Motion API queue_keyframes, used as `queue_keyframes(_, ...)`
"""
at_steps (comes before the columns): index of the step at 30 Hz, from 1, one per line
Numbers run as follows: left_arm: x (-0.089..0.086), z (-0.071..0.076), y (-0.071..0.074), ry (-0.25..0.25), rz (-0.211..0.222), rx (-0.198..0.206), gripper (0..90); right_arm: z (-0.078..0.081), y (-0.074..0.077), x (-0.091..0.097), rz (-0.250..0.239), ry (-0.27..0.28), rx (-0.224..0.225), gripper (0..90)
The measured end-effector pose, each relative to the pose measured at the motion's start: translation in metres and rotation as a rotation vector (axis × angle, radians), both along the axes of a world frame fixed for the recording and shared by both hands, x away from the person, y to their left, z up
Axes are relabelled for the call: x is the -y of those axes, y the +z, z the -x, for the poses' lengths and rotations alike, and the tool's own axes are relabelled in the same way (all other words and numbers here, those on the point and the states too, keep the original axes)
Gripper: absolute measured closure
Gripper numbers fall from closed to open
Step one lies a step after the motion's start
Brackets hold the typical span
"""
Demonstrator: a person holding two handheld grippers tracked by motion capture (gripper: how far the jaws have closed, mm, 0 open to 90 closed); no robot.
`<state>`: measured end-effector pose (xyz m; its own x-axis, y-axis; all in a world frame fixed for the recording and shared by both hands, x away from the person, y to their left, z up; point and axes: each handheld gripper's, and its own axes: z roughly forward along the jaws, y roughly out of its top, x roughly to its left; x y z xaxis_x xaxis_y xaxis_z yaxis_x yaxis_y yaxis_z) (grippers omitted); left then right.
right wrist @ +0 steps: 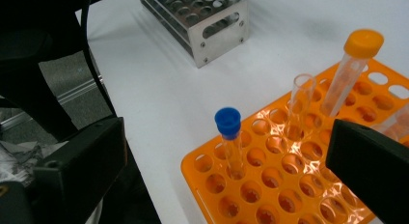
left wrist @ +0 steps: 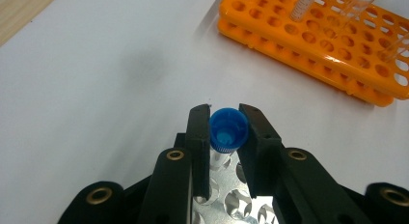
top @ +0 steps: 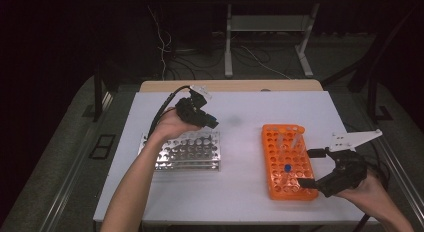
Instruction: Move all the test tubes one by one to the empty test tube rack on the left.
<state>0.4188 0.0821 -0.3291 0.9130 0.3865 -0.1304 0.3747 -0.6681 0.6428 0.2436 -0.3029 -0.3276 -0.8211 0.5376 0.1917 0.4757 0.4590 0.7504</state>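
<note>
The right claw (top: pixel 311 168) gapes wide at the glossy orange rack (top: pixel 287 162), a blue-capped tube (right wrist: pixel 228 137) standing between its jaws, untouched. At ten o'clock, the left claw (left wrist: pixel 224 132) pinches a ribbed blue-capped clear tube (left wrist: pixel 228 130) above the perforated steel rack (top: pixel 187 151) on the white tabletop (top: pixel 240 112).

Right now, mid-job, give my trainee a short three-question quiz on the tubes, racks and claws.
1. True or false: the left claw is shut on a blue-capped tube.
2. Which rack lies under the left claw? A) orange rack B) metal rack C) wooden rack
3. What cap colours show on the tubes standing in the orange rack in the right gripper view?

Key
1. True: its jaws press the cap from both sides.
2. B: the metal rack lies directly below the held tube.
3. Blue, on the blue-capped rack tube, and orange, on the orange-capped tube. The right claw stands open beside that rack.
</note>
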Motion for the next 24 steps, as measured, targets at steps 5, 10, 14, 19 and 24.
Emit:
queue_keyframes(5,0.002,0.001,-0.005,-0.006,-0.017,-0.009,71.7,0.000,-0.008,0.001,0.000,0.005,-0.008,0.3)
queue_keyframes(10,0.001,0.003,-0.005,-0.003,-0.011,-0.016,60.4,-0.001,-0.019,0.000,0.002,0.007,-0.024,0.3)
queue_keyframes(14,-0.003,0.006,0.001,0.018,0.004,-0.006,51.3,-0.002,-0.027,0.000,0.004,0.008,-0.033,0.3)
queue_keyframes(19,-0.013,0.012,0.011,0.062,0.025,0.019,40.0,-0.003,-0.034,-0.002,0.011,0.012,-0.039,0.3)
queue_keyframes(24,-0.023,0.019,0.020,0.089,0.046,0.033,29.2,-0.005,-0.039,-0.005,0.020,0.013,-0.044,0.3)
